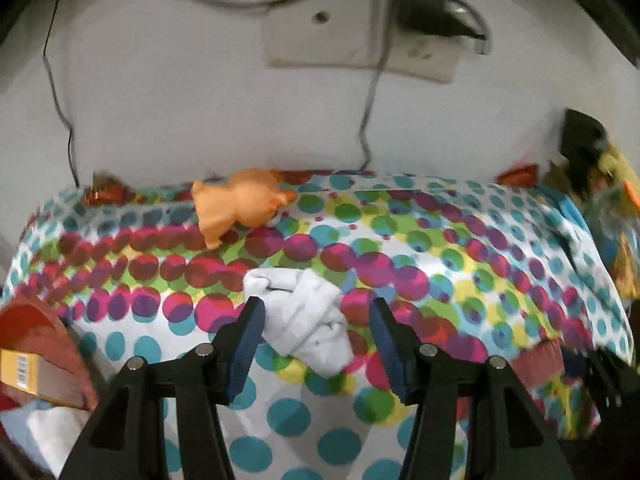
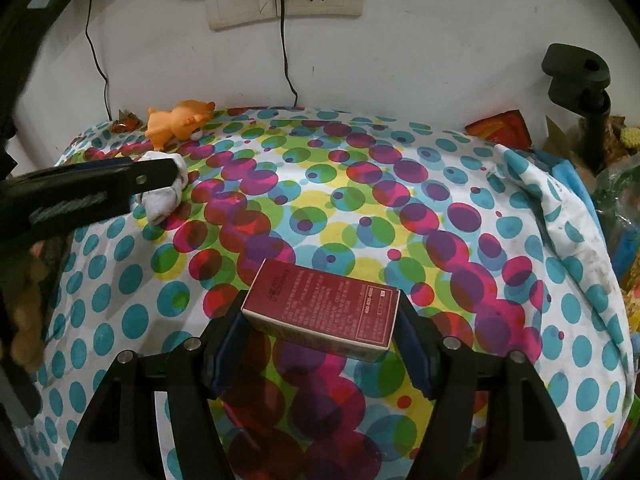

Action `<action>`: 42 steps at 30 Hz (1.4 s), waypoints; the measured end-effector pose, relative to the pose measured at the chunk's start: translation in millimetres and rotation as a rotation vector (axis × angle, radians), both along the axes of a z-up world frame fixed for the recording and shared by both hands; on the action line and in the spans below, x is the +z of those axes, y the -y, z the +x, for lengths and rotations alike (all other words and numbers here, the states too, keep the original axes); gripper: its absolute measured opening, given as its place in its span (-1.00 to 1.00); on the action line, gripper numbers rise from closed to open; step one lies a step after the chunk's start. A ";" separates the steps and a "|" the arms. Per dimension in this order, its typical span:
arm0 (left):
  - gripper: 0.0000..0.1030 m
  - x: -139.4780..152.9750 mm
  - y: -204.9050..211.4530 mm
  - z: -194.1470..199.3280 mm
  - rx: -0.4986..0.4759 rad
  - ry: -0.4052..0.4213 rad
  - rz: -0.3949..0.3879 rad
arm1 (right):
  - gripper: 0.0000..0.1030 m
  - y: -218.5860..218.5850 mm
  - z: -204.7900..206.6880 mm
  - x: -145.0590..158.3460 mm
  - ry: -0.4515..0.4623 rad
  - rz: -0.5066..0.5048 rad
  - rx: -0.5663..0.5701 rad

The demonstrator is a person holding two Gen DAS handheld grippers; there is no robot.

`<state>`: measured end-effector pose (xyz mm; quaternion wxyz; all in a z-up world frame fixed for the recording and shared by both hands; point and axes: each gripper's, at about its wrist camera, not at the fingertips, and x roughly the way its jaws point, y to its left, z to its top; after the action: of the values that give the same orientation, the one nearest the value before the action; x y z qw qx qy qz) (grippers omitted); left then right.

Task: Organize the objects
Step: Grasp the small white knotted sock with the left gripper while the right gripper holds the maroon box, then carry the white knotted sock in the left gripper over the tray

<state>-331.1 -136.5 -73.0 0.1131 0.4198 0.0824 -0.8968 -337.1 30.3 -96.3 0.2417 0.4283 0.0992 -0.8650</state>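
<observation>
A rolled white sock (image 1: 304, 316) lies on the dotted cloth (image 1: 460, 240). My left gripper (image 1: 318, 320) stands open astride it, one blue pad on each side and neither pressing it. An orange toy animal (image 1: 240, 204) lies on its side by the wall behind. My right gripper (image 2: 322, 316) is shut on a maroon box (image 2: 324, 304), held by its short ends, tilted a little above the cloth (image 2: 400, 200). The right wrist view also shows the left gripper (image 2: 160, 176) over the sock (image 2: 164, 198), with the toy (image 2: 176, 120) behind it.
A red basket (image 1: 44, 328) with a yellow carton and folded cloths sits at the lower left. Cables hang from wall sockets (image 2: 280, 0). A black clamp stand (image 2: 580, 80), a red packet (image 2: 500, 126) and crowded wrappers fill the right edge.
</observation>
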 end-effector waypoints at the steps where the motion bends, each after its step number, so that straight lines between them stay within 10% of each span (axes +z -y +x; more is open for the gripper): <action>1: 0.08 -2.5 1.7 -1.5 0.008 0.000 0.000 | 0.29 0.2 -0.2 0.0 0.000 0.000 0.001; 14: 0.18 -14.1 6.5 -13.7 0.108 0.018 -0.106 | 0.29 3.2 1.0 -0.2 -0.002 0.007 0.008; 18: -0.40 -15.4 25.7 -8.1 0.174 0.018 -0.043 | 0.30 4.4 1.3 -0.2 -0.002 0.009 0.009; 24: -0.53 -11.4 35.7 0.2 0.189 0.006 0.000 | 0.30 5.3 2.5 -0.5 -0.006 0.021 0.008; 42: -0.54 26.0 -17.3 79.4 0.007 -0.028 -0.106 | 0.30 5.5 1.5 -2.1 -0.010 0.030 0.011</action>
<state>-251.7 -119.2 -46.9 0.1371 0.4002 0.0378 -0.9053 -335.7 24.8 -98.4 0.2395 0.4271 0.1157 -0.8642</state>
